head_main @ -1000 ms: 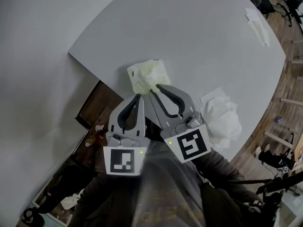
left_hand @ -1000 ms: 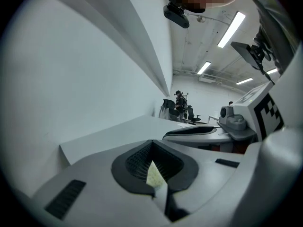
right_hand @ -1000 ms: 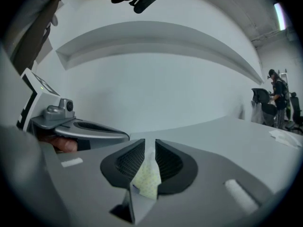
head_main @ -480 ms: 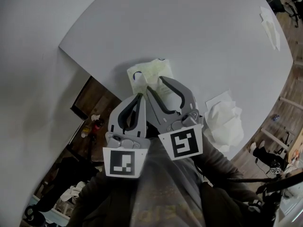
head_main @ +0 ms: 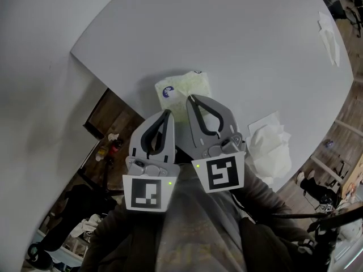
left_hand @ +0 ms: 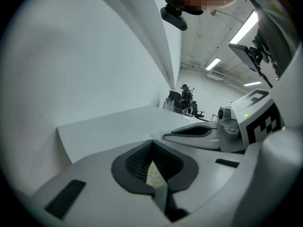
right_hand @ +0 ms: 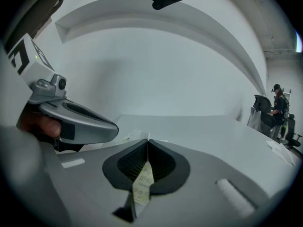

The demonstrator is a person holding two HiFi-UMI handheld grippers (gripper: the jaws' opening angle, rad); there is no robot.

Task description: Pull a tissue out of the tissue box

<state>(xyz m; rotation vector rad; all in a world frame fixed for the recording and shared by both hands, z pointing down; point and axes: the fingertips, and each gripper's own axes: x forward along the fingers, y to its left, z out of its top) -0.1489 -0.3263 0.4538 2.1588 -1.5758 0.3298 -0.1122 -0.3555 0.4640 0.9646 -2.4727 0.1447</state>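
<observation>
Both pairs of jaws pinched tight: right tool point(head_main: 189, 98) sits at the near end of the tissue pack point(head_main: 187, 84) (soft, pale green), left tool point(head_main: 167, 113) just beside its near-left corner.

A white wall point(head_main: 34, 67) rises beside a broad white table point(head_main: 238, 38), and wooden floor point(head_main: 343, 135) shows past the table's edges. Strip lights point(left_hand: 214, 63) glow on the white ceiling point(left_hand: 208, 37). Far off, a person point(right_hand: 276, 100) sits by an office chair point(right_hand: 260, 109).
</observation>
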